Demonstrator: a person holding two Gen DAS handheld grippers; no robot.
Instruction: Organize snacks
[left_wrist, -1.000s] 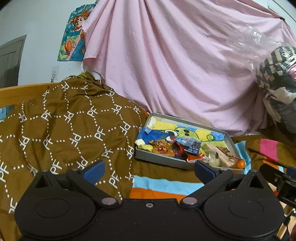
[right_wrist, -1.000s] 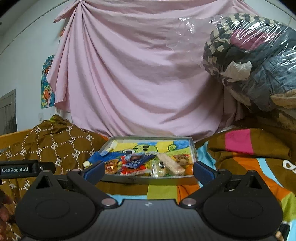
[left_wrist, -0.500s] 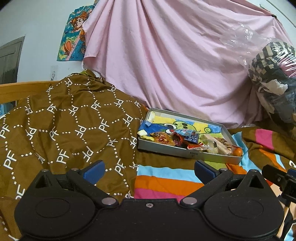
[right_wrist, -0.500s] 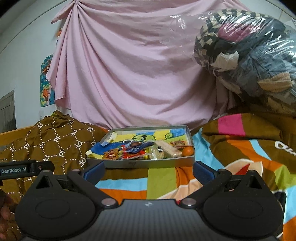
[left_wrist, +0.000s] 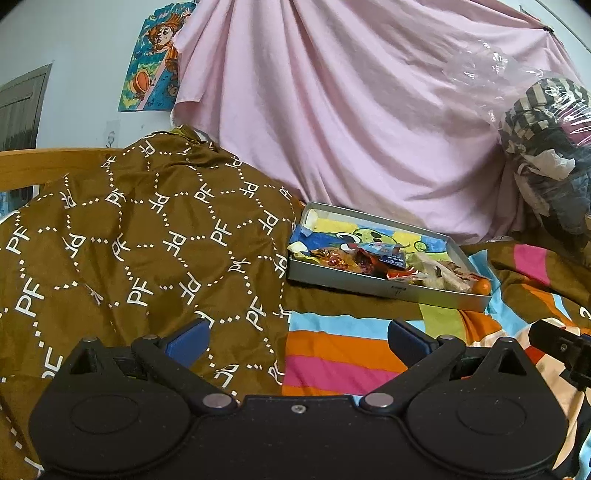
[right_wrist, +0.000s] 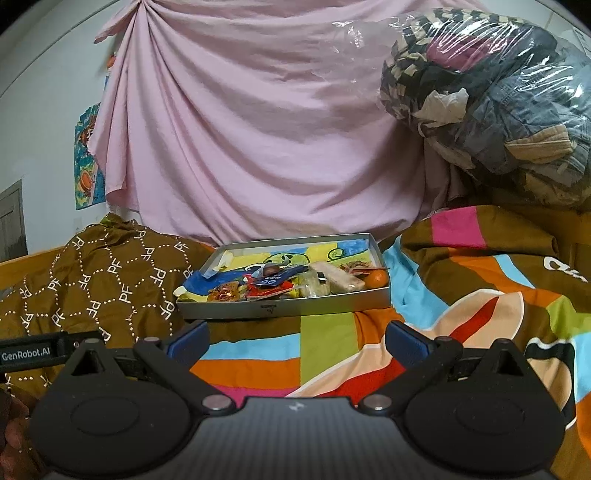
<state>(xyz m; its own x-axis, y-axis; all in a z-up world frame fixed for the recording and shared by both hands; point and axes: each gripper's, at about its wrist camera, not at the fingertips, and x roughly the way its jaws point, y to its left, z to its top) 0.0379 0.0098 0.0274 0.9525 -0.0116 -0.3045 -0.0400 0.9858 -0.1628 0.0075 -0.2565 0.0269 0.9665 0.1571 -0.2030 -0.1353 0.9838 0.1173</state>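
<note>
Underneath, striped bedspread; behind, pink sheet.

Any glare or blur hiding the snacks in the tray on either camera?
Left wrist view: tray sharp, evenly lit, no glare; fisheye bends the edges. Right wrist view: snacks clear; glare only on the plastic-wrapped bundle.

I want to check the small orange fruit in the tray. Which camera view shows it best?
The right wrist view: the orange fruit sits nearly whole in the tray's right corner. In the left wrist view the fruit peeks only partly above the tray wall, farther to the side.
</note>
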